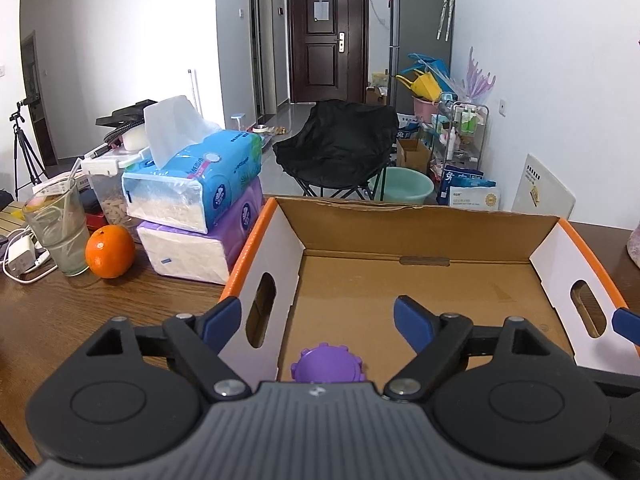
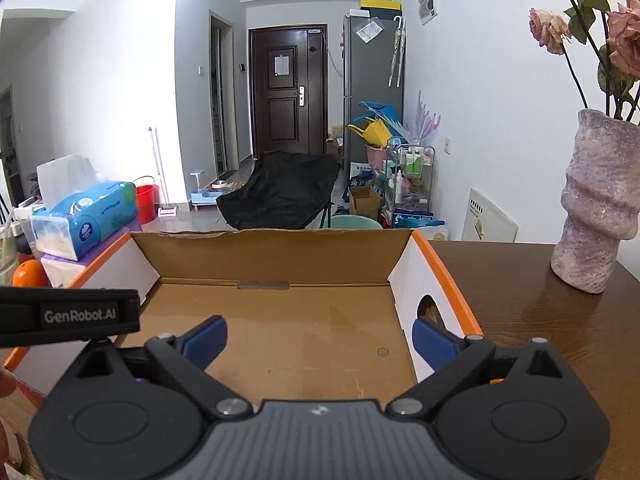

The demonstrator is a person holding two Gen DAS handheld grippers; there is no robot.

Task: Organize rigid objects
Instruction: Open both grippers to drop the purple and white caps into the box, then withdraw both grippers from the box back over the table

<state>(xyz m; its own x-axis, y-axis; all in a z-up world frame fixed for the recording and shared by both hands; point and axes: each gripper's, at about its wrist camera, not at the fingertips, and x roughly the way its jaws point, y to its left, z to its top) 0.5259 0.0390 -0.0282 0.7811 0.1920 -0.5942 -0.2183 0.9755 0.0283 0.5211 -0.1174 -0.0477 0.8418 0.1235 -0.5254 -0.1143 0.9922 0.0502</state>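
The blue fingers of the left gripper are spread wide apart and nothing is held between them; the left finger lies outside the left wall of the cardboard box, the right finger inside it. Just below the gap, a purple ridged cap is seen on the box floor near the near-left corner, partly hidden by the gripper body. The fingers of the right gripper are likewise spread apart and empty, held over the near right part of the box floor, the right finger close to the handle hole in the right wall. The orange-rimmed box rests on the wooden desk. To its left, two stacked tissue packs are placed against it, with an orange and a glass further left. To the right of the box, a pink textured vase holding dried roses is set on the desk. A black folding chair stands on the floor beyond the desk.
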